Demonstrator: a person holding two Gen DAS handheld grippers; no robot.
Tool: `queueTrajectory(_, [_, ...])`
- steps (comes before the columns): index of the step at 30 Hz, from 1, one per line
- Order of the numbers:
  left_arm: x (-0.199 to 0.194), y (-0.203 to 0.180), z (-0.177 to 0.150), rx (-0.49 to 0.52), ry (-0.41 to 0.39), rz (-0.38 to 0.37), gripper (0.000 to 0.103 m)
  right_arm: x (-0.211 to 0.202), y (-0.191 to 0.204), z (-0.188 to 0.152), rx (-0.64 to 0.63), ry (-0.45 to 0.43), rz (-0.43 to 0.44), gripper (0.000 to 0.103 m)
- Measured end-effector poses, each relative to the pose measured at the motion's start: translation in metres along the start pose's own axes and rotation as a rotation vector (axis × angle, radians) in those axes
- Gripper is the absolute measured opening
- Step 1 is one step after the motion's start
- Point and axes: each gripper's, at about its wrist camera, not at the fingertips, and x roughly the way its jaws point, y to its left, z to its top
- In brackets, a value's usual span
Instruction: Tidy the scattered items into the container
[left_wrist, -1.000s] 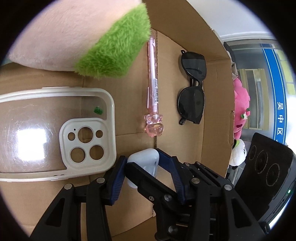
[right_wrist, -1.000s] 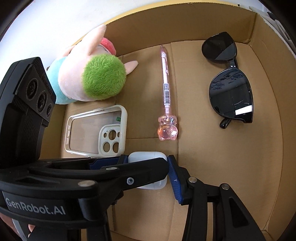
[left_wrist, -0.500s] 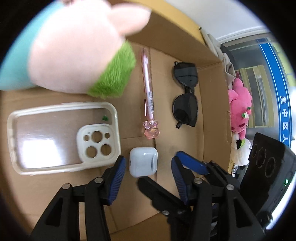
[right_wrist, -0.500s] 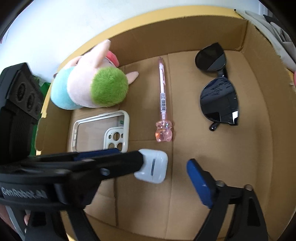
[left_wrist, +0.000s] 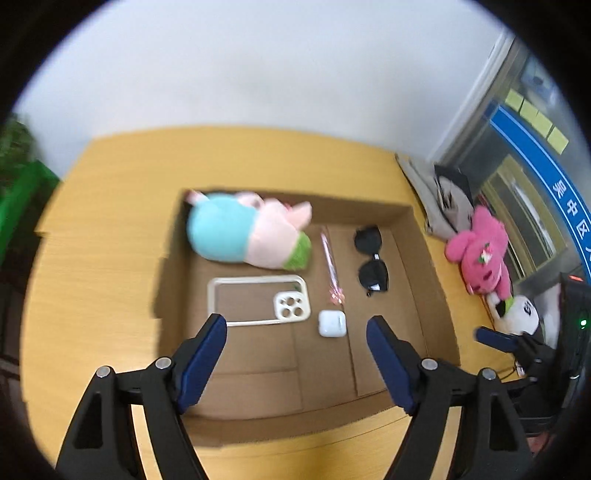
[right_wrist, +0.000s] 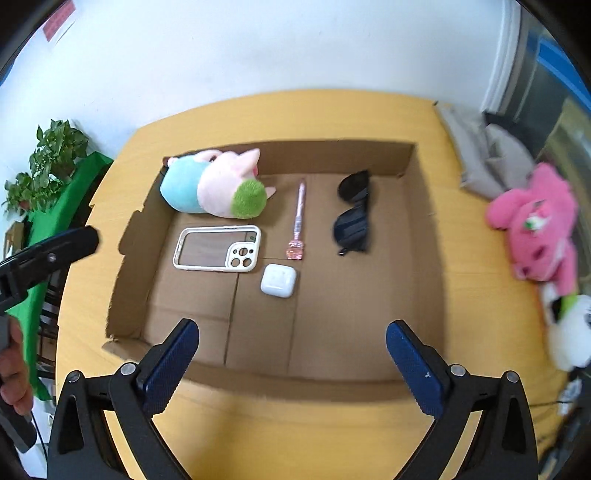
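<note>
A shallow cardboard box (right_wrist: 424, 236) (left_wrist: 432, 266) sits on the wooden table. In it lie a pink, blue and green plush toy (right_wrist: 214, 184) (left_wrist: 247, 236), a clear phone case (right_wrist: 218, 249) (left_wrist: 258, 301), a pink pen (right_wrist: 298, 221) (left_wrist: 330, 269), black sunglasses (right_wrist: 352, 218) (left_wrist: 371, 264) and a white earbud case (right_wrist: 278, 280) (left_wrist: 332, 323). My left gripper (left_wrist: 297, 338) is open and empty, high above the box's near edge. My right gripper (right_wrist: 291, 339) is open and empty, also above the near edge.
A pink plush (right_wrist: 535, 221) (left_wrist: 480, 251) and a white plush (right_wrist: 570, 332) (left_wrist: 517, 314) lie on the table right of the box. Grey cloth (right_wrist: 487, 158) lies at the back right. A green stand with a plant (right_wrist: 55, 158) is at the left.
Both grippers let go of the earbud case, opened wide and rose well back from the box. The earbud case now lies on the box floor.
</note>
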Motion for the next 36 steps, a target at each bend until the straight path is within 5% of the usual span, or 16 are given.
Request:
queueTrajectory(4, [-0.052,-0.008,-0.012,-0.004,-0.066,0.062,0.079,-0.042,0.007,-0.008,0.002,-0.021,-0.030,0.103])
queueTrajectory(14, [-0.130,-0.034,-0.043,0.001,-0.113,0.071,0.079,-0.111,0.017,-0.035,-0.027,-0.084,-0.036,0.103])
queueTrajectory(36, [-0.174,-0.060,-0.075,0.025,-0.118,0.106,0.079,-0.161,0.013,-0.068,-0.024,-0.136,-0.035,0.103])
